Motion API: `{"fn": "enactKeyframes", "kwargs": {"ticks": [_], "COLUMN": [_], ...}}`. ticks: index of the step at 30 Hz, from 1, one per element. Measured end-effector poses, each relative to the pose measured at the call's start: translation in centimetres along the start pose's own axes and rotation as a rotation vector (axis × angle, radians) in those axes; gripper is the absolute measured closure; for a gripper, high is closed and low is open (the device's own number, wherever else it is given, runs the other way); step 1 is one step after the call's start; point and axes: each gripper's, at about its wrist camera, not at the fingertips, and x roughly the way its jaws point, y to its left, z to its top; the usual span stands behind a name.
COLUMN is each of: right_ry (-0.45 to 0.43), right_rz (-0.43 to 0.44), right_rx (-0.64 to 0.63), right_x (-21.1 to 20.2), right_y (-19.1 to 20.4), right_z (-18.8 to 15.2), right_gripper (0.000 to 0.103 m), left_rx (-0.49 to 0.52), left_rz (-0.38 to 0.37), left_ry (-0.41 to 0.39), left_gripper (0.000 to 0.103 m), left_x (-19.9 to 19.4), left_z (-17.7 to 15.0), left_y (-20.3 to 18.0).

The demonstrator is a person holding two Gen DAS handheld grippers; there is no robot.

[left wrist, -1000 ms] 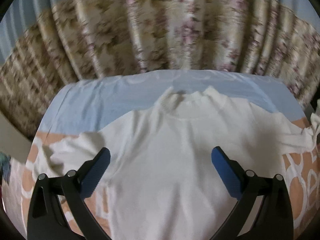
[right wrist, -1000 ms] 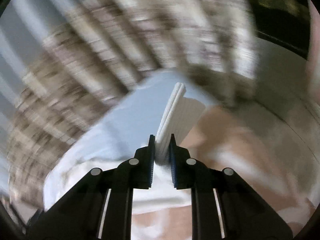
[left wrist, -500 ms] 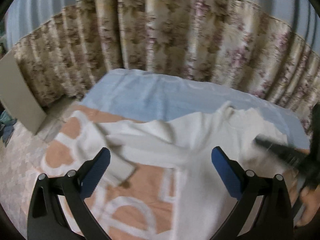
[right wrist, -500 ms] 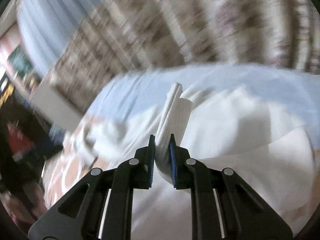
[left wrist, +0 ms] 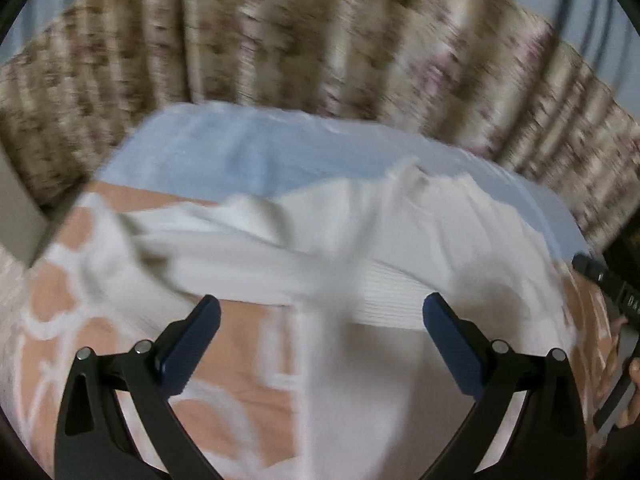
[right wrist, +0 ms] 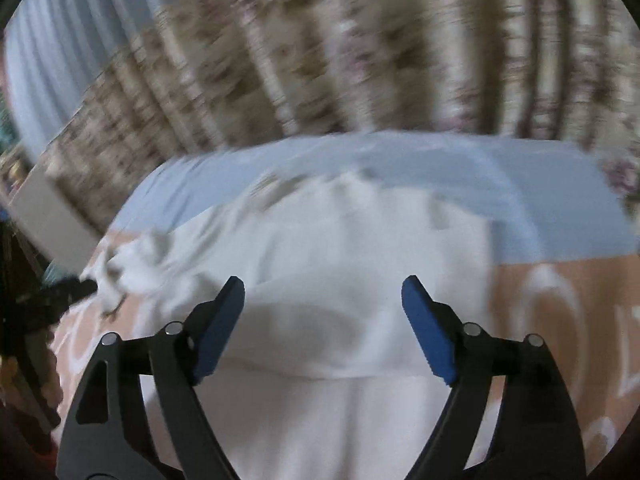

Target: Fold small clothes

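— Half covering the blanket point(left wrist: 240, 344), then? Looking for the sweater point(left wrist: 420, 232).

— Lying flat on it, yes, with the collar reaching up onto the blue sheet point(left wrist: 240, 156), close to the curtain point(left wrist: 320, 40). Showing one sleeve point(left wrist: 280, 268) folded across the chest, with its ribbed part lying between the gripper tips in the left view.

— Asking about the left gripper point(left wrist: 322, 303) next.

— Hanging over the sweater's lower half, pointing steeply down. Keeping fingers point(left wrist: 188, 344) wide apart and pinching nothing. Framing the folded sleeve between the tips, though not visibly touching it.

— And the right gripper point(right wrist: 324, 283)?

— Having just been opening. Now gaping wide above the chest, with only cloth lying below and nothing pressed between the pads point(right wrist: 216, 328). Looking down on a folded layer stretching across the body, its lower edge running just under the tips. Seeing a bunched end of white cloth off to the left, resting on the blanket.

— Spotting either gripper from the other camera?

— Catching the right gripper's dark body at the right edge of the left view, with a bit of hand point(left wrist: 634, 372) under it. Blurring too badly for telling more.
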Motion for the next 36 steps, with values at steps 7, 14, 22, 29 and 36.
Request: {"fn": "enactKeyframes", "kwargs": {"ticks": [7,14,22,29,36], "right_ry": [-0.007,0.029,0.049,0.013,-0.02], "right_rz": [-0.051,-0.02,-0.017,-0.048,-0.067], "right_rx": [0.022,0.091,0.123,0.13,0.108], "right_x": [-1.5,-0.1,0.6,0.2,0.0], "right_y": [-3.6,-5.4,-6.4,-6.4,-5.3], "right_z": [-1.6,-2.8,-3.6,-3.8,-3.1], "right_gripper": [0.021,0.021,0.022,0.022,0.022], "left_rx": [0.052,0.012,0.034,0.11,0.028], "left_rz": [-0.077,-0.166,-0.256,-0.209,-0.145], "left_ry": [0.138,0.274,0.311,0.164,0.055], "left_gripper": [0.002,0.013,0.08,0.087,0.074], "left_x": [5.9,8.9,9.4,7.9,5.1], "left_z": [0.4,1.1,0.1,3.4,4.8], "left_y": [-4.3,-4.1,-5.4,-5.7,-1.3]}}
